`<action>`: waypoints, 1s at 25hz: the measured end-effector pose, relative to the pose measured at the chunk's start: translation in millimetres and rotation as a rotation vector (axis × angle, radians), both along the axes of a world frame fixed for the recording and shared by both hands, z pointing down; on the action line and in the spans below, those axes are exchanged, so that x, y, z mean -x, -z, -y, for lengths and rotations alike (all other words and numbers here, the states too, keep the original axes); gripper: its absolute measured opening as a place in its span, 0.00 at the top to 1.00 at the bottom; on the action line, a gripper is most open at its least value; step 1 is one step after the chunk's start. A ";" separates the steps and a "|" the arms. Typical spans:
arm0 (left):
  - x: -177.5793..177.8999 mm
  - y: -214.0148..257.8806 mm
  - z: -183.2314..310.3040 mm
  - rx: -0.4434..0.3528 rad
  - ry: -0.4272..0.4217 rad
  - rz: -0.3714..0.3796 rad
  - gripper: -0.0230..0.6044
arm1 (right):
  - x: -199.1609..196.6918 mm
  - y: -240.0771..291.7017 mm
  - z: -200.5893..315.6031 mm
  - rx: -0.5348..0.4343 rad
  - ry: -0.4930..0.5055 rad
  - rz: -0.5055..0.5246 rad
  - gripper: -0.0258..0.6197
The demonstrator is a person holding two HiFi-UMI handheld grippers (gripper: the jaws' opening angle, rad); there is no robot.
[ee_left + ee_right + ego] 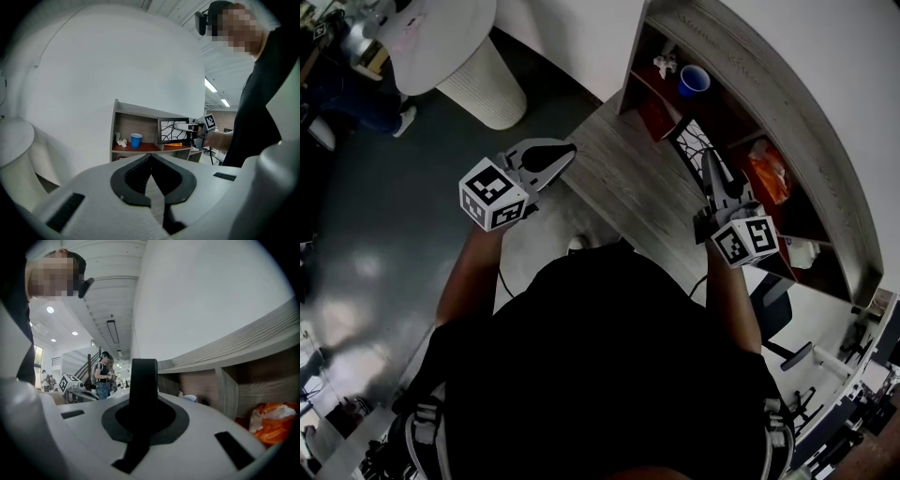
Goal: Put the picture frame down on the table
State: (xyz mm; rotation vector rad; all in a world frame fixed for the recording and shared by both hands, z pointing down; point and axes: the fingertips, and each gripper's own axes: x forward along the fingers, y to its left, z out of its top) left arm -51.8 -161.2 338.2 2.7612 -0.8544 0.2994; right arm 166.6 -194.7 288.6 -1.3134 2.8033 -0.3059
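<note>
Frame (169,131) clamped edge-on in right gripper (714,178) above table (619,173); left gripper (553,155) closed, empty.
Risk: thin grip slipping, or frame clipping shelf (750,75) during lowering.

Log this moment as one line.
right gripper: jaws shut on picture frame | left gripper: jaws shut, empty | picture frame: upright, not yet on table

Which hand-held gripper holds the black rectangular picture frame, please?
The right hand-held gripper grips the black rectangular picture frame; the left hand-held gripper is empty.
</note>
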 end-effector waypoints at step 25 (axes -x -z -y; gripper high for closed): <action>2.6 -30.3 -8.1 0.062 0.101 0.029 0.94 | 34.4 -48.9 17.1 0.121 0.148 0.011 0.93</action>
